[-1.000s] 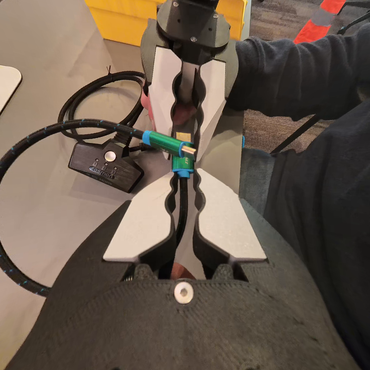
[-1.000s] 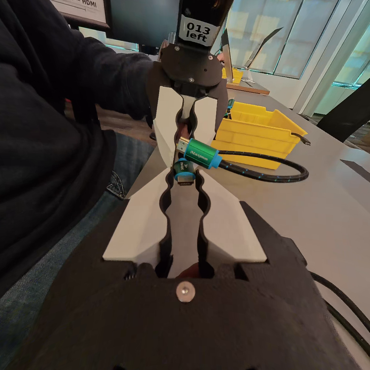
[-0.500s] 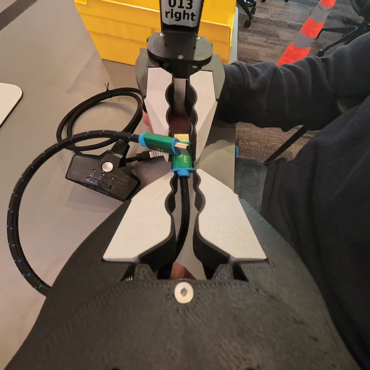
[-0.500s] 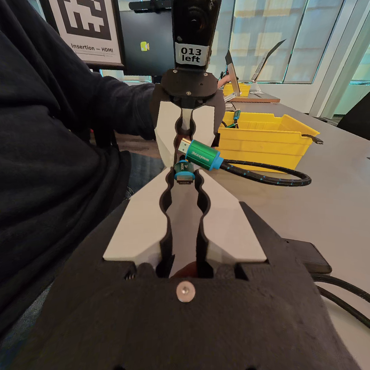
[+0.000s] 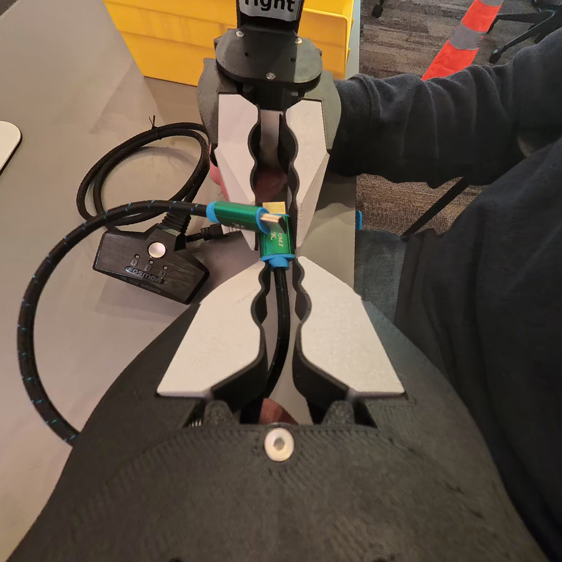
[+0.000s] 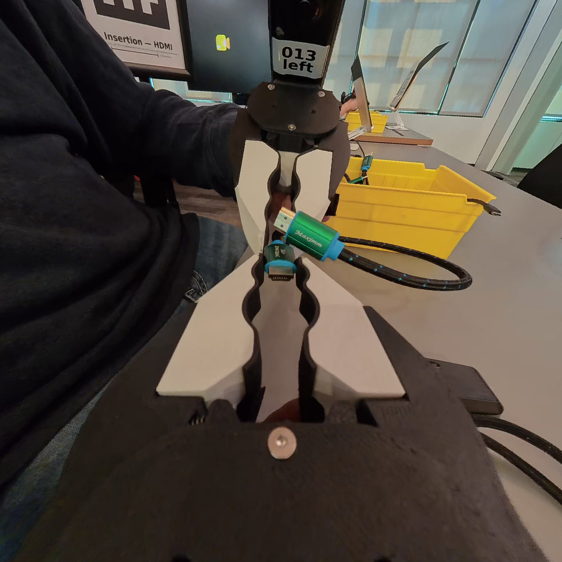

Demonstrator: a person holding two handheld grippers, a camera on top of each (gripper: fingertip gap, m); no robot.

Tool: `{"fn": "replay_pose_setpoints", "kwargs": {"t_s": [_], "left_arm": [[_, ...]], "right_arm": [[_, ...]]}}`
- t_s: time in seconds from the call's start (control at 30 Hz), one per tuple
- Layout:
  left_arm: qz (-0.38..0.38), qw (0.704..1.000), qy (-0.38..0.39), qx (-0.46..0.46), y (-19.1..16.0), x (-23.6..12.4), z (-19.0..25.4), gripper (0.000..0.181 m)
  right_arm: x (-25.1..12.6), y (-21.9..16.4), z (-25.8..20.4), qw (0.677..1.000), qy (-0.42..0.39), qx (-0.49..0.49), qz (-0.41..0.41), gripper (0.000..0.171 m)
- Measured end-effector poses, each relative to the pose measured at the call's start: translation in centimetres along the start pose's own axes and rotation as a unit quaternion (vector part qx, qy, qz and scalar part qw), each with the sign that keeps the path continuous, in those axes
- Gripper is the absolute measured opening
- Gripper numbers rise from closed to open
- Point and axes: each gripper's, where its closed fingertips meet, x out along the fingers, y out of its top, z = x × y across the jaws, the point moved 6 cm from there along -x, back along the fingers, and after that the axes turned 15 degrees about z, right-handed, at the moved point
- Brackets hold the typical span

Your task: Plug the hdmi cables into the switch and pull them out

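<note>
Left gripper (image 5: 279,264) is closed at its tips on the blue collar of a green metal HDMI plug (image 5: 278,243). The plug's black braided cable (image 5: 278,319) runs back between the fingers. Right gripper (image 6: 279,261) faces it tip to tip with a narrow gap. Its tips flank the same plug's metal end, but I cannot tell if they pinch it. A second green HDMI plug with blue collar (image 5: 234,213) lies crosswise, its metal tip over the held plug. Its blue-flecked cable loops left over the grey table (image 5: 60,91). The black HDMI switch box with round silver button (image 5: 149,267) sits on the table left of the grippers, with neither green plug in it. A thin black coiled cable (image 5: 137,170) lies behind it. The yellow plastic bin (image 5: 182,39) is farther back.
</note>
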Motion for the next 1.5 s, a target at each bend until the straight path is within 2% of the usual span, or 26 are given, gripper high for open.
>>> {"fn": "replay_pose_setpoints", "kwargs": {"t_s": [0.03,0.27,0.57,0.7,0.8,0.87,0.93,1.03,1.13,1.33,1.5], "left_arm": [[0.001,1.000,0.001,0.001,0.0,0.0,0.0,0.013],[0.030,0.999,0.014,0.003,0.3,0.0,-0.3,0.013],[0.041,0.997,0.051,0.033,2.6,-1.9,-0.6,0.032],[0.035,0.998,0.041,0.035,3.2,-2.5,0.5,0.029],[0.005,0.999,-0.018,0.031,2.5,-2.4,2.6,0.019],[-0.028,0.998,-0.047,0.025,1.3,-1.8,4.0,0.022],[-0.028,0.999,-0.036,0.012,0.0,-0.7,4.2,0.029],[0.022,0.999,0.030,-0.037,-1.3,0.8,2.3,0.042],[0.105,0.987,0.049,-0.111,-1.4,1.4,0.8,0.048],[0.186,0.972,0.084,-0.113,-0.9,1.8,0.0,0.054],[0.247,0.958,0.094,-0.113,-0.3,1.4,-0.5,0.055]], "right_arm": [[0.0,0.0,0.0,1.000,0.000,0.005,0.002,0.018],[-0.3,0.4,0.3,0.999,-0.008,0.024,0.029,0.018],[-0.6,0.4,1.0,0.998,-0.031,0.027,0.041,0.018],[-1.1,0.9,1.5,0.996,-0.051,0.026,0.062,0.018],[-1.4,1.1,1.8,0.995,-0.059,0.025,0.072,0.018],[-1.5,1.4,1.8,0.994,-0.059,0.026,0.083,0.018],[-1.5,1.7,1.7,0.993,-0.057,0.029,0.095,0.018],[-1.5,2.0,1.7,0.993,-0.055,0.029,0.105,0.018],[-1.7,2.2,1.6,0.991,-0.056,0.031,0.117,0.018],[-1.6,2.7,1.4,0.988,-0.043,0.043,0.144,0.017],[-0.9,2.1,0.9,0.991,-0.024,0.054,0.124,0.018]]}}
